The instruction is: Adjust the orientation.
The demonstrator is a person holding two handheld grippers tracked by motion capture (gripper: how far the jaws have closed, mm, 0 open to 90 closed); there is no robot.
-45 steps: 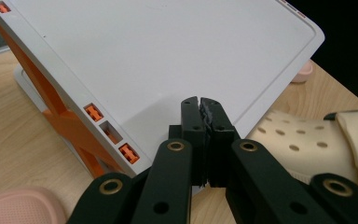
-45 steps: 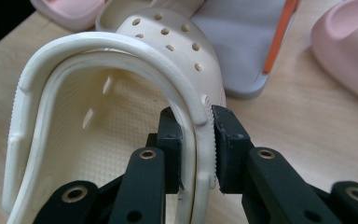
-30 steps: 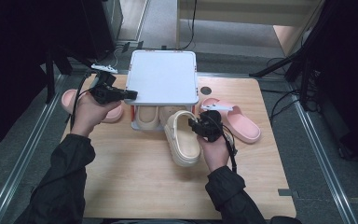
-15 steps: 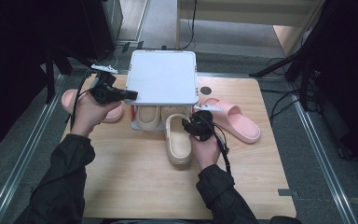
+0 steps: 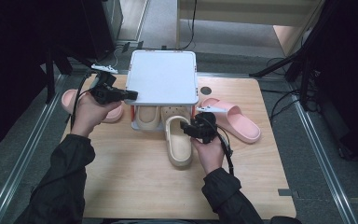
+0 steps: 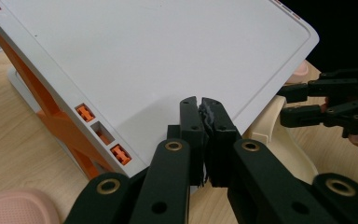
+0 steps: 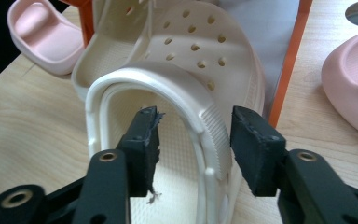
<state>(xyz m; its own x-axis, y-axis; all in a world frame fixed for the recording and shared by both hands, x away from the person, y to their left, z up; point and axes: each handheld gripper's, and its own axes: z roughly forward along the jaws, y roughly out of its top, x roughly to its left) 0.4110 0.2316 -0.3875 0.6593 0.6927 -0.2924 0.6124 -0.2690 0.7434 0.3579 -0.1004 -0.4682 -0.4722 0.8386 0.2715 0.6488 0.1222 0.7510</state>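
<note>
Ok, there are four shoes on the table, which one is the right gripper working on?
The cream clog sticking out from under the white rack. The right gripper has open jaws astride its side wall. The other cream clog sits tucked under the rack; both pink slides lie untouched.

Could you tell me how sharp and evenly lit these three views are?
High view: soft, table bright, surroundings nearly black. Left gripper view: white shelf top evenly lit, no harsh glare. Right gripper view: cream clog crisp, edges slightly bowed.
</note>
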